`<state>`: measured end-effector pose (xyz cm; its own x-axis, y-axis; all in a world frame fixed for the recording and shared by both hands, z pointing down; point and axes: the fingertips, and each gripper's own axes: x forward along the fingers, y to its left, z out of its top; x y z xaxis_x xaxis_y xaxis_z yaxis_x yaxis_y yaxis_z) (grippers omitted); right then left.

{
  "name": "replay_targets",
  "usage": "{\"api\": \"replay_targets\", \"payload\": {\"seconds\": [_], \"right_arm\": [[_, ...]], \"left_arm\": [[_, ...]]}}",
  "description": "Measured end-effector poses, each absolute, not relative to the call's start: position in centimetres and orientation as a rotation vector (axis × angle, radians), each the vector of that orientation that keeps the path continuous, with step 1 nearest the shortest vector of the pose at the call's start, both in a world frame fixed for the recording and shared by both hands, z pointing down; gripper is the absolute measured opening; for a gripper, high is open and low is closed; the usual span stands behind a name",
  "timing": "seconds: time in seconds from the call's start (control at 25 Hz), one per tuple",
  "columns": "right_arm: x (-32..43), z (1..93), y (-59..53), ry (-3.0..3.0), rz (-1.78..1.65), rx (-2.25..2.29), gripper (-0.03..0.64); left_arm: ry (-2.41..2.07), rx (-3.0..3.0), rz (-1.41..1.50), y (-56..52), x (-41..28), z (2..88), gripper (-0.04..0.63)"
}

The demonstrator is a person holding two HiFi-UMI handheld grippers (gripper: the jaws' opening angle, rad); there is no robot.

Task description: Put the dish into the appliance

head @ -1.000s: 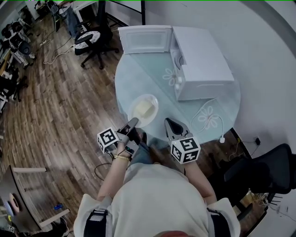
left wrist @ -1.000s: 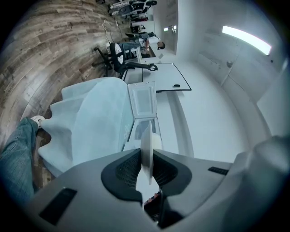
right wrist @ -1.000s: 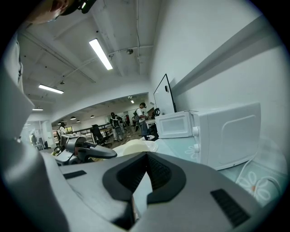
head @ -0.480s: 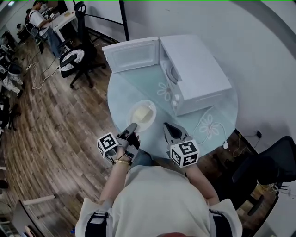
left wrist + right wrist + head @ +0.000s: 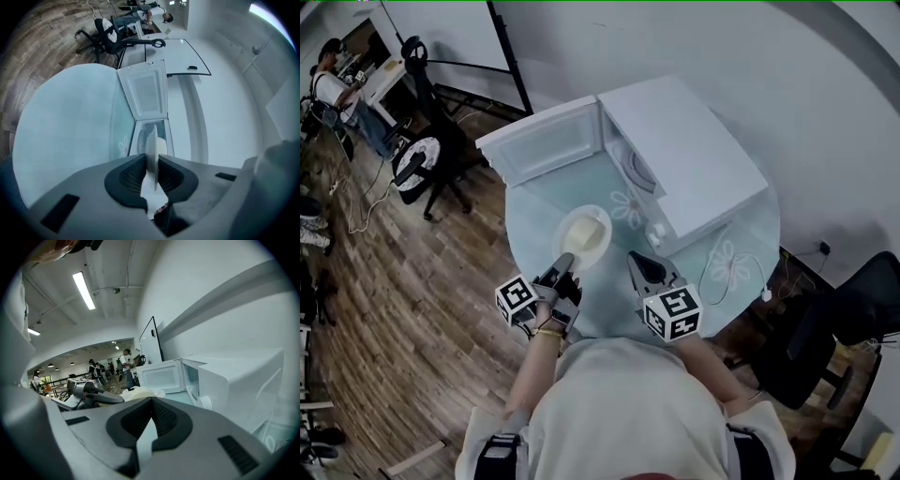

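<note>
Grey jaws of the left gripper (image 5: 565, 261), left of centre, are clenched on the near rim of the dish (image 5: 586, 232), which sits at mid-frame over the worktop (image 5: 532, 208). It looks stiff, smooth and breakable, and tip-heavy when held by one edge, so a deep hold on the rim seems best. Right of it, the right gripper (image 5: 636, 260) has its jaws pressed together, empty.

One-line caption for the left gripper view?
Left gripper clamps a white plate by its rim, facing the open microwave.

Microwave (image 5: 694, 150) on table's (image 5: 534, 211) far side, door (image 5: 546, 142) open leftward, dish (image 5: 583, 234) before its opening, left gripper (image 5: 565, 259) on dish's near rim, right gripper (image 5: 635, 259) just right.
</note>
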<state>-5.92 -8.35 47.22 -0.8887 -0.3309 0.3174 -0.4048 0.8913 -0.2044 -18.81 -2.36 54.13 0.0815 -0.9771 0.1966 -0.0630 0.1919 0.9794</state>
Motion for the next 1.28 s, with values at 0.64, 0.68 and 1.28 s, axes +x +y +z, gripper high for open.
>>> {"api": "replay_targets", "payload": {"seconds": [0.64,0.68,1.28], "right_arm": [[-10.3,48.5,-9.9,-2.706,0.404,0.789,0.006],[-10.3,48.7,-9.8,-2.701,0.412,0.801,0.006],[-9.2,50.3,-11.9,-2.591,0.470,0.993,0.006]], "left_arm": [[-1.098,1.231,-0.802,-9.9,-23.9,55.5,0.048],[-1.096,1.230,-0.787,-10.2,-24.0,55.7,0.048],[-1.012,1.263,-0.660,-19.6,-24.8,58.7,0.048]]}}
